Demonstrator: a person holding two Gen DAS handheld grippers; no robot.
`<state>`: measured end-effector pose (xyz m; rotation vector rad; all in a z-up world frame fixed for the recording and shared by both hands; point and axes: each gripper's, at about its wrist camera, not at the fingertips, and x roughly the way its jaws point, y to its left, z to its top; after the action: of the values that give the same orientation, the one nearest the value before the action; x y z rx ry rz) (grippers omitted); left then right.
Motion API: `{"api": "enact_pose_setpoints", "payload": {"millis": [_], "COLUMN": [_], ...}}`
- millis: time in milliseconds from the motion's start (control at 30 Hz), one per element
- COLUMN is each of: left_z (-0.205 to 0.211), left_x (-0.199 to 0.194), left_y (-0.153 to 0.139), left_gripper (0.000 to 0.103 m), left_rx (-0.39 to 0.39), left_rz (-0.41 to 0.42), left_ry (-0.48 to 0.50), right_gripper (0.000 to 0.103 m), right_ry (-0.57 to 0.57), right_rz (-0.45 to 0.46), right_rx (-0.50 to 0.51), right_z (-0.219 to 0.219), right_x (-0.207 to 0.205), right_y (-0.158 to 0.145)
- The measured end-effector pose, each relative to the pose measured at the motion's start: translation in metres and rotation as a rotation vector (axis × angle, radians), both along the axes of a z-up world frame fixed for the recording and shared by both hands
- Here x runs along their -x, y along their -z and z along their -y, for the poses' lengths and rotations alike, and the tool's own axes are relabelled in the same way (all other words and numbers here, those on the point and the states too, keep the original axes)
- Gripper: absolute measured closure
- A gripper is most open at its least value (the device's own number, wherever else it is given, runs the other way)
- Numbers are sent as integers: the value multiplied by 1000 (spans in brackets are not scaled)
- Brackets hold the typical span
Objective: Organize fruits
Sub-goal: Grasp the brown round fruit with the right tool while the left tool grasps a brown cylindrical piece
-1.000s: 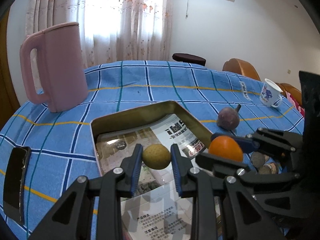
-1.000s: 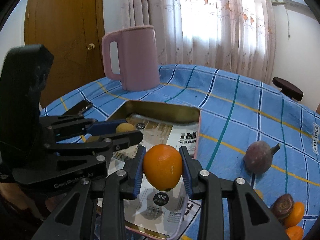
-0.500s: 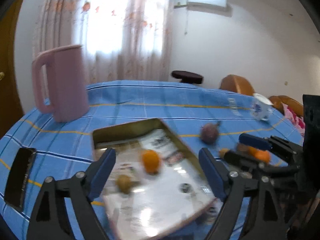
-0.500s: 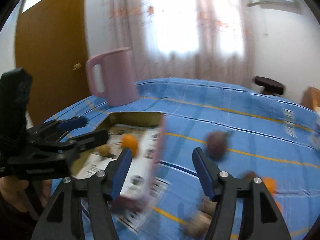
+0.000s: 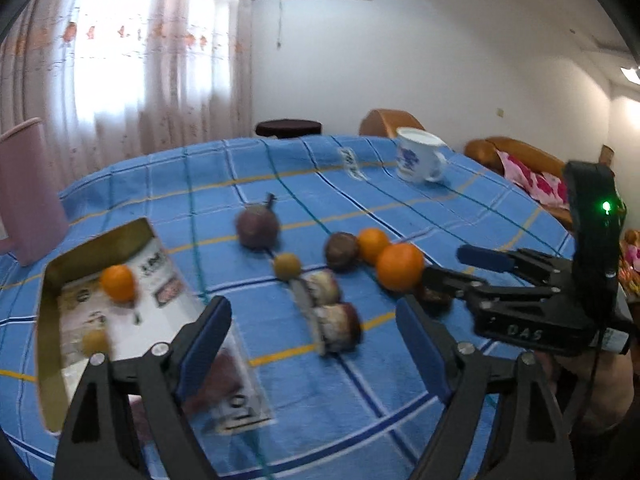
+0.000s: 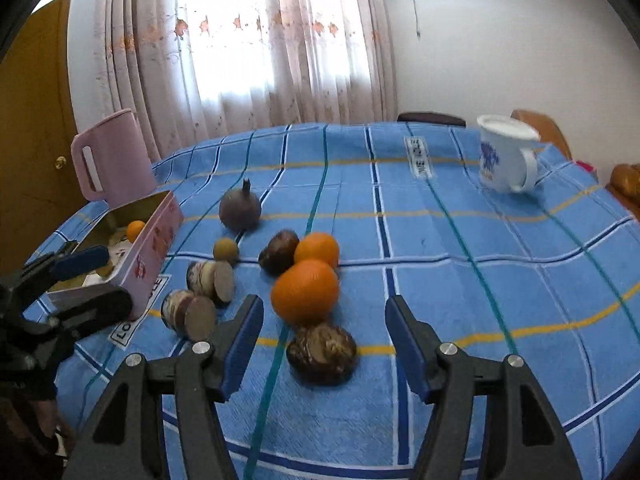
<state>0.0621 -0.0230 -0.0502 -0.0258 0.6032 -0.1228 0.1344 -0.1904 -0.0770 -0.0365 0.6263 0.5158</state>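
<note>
Orange fruit (image 6: 305, 293) centre frame | right tool (image 6: 324, 344) spread, empty; left tool (image 5: 312, 344) narrowing, empty | straddle squarely, pinch gently

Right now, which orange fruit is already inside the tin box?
The small orange at the far end of the tin box. The other two oranges, the big one and the one behind it, sit out on the blue tablecloth.
</note>
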Motion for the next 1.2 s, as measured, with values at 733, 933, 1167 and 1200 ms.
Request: {"api": "enact_pose_setpoints", "payload": {"millis": [733,933,1167,1200], "left_z": [20,21,18,17], "left_x": [-35,-28,-25,-23], "left_y": [31,31,28,27], "left_gripper": [49,67,68,68], "left_rx": [35,31,51,56], "left_rz": [-166,-150,-126,-111], "left_ry": [63,88,93,95], "right_gripper": [54,61,62,62], "right_ry": [-78,-95,-156,-158], "right_rz": [-160,-143,-77,-66], "right_rx": [104,100,45,40], "right_z": [-21,-21,-17,-16], "right_x": [-16,-12,-1,0], "right_y": [22,21,13,12]}}
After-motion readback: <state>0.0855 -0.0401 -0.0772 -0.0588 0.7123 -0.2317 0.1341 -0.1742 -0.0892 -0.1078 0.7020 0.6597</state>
